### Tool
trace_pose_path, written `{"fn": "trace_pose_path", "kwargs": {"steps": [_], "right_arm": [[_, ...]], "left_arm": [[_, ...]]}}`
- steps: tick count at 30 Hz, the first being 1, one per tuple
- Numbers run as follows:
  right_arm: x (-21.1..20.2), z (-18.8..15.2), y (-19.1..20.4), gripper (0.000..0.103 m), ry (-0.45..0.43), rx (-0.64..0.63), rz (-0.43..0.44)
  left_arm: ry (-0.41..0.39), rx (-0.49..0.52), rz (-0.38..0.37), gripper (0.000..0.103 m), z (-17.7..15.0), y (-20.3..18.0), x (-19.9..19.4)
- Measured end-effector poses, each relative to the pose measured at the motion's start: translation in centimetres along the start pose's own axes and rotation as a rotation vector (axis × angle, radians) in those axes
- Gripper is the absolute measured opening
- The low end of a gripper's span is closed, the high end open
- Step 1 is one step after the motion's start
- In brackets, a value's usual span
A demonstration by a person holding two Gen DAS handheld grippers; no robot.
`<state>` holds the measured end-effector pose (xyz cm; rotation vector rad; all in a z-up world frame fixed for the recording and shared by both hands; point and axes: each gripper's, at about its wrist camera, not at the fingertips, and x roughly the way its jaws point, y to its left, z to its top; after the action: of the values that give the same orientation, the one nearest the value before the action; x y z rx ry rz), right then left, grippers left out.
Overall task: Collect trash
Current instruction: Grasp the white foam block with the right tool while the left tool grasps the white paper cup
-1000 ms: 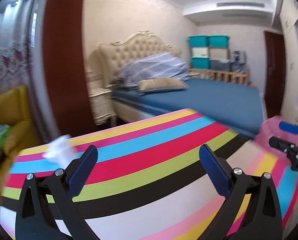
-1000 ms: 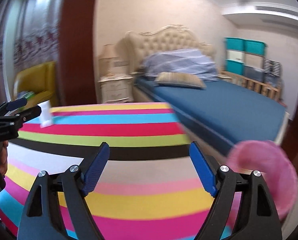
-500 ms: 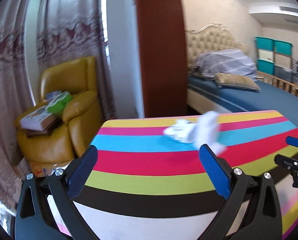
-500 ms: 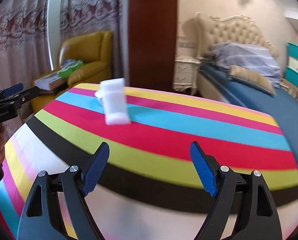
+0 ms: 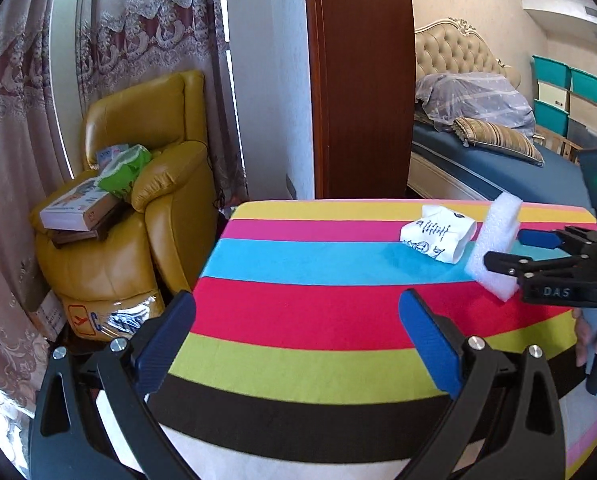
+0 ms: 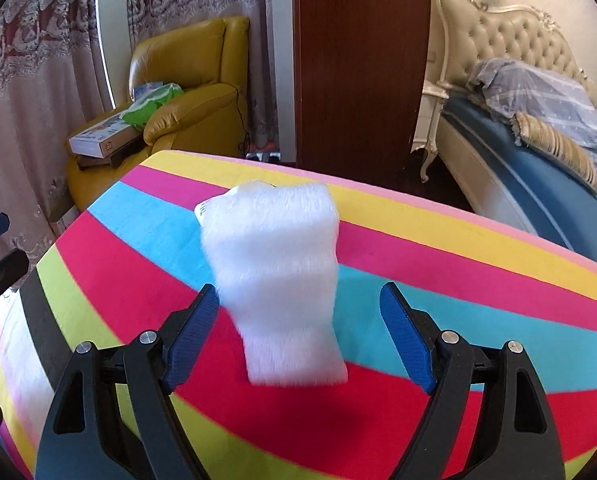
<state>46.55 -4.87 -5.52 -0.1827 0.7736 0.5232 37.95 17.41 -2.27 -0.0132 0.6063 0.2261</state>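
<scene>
Two trash items on the striped tabletop: one white foam block and one crumpled white paper with black print, lying side by side near the far edge, paper just left of the foam. In the right wrist view the foam block is blurred and fills the middle, sitting between the right gripper fingers; the left pad looks at or near its edge, the right pad is clear of it. Jaws apart and have just been closing a little, no clamp on the foam. Paper is almost hidden behind the foam in this view.

The left wrist view shows the right gripper from the side, around the foam, with part of a hand on its handle. Left gripper jaws wide apart, nothing between them, over the near stripes. One yellow armchair with boxes, one bed, teal bins only in the left view.
</scene>
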Motion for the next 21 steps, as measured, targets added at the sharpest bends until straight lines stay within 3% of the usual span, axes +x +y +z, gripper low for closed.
{"fn": "trace_pose_path", "kwargs": {"steps": [2,3,9,13,16,21], "right_arm": [[0.0,0.1,-0.3,0.048,0.002,-0.001,0.032],[-0.4,0.0,-0.6,0.048,-0.007,0.0,0.06],[-4.4,-1.4,-2.7,0.048,-0.101,-0.001,-0.004],[-6.2,-2.5,-5.2,0.048,-0.121,0.053,-0.03],[-6.9,-3.3,-6.6,0.048,-0.128,0.075,-0.035],[-8.3,-4.6,-9.2,0.048,-0.146,0.12,-0.021]], "left_arm": [[0.008,0.0,-0.01,0.098,0.1,-0.9,0.5],[0.014,0.003,-0.022,0.098,0.5,-1.3,1.1],[0.05,0.009,-0.126,0.098,3.1,-6.2,4.4],[0.075,-0.01,-0.144,0.098,4.5,-10.2,6.9],[0.092,-0.057,-0.128,0.098,5.4,-13.1,8.6],[0.161,-0.099,0.009,0.098,6.7,-17.0,12.5]]}}
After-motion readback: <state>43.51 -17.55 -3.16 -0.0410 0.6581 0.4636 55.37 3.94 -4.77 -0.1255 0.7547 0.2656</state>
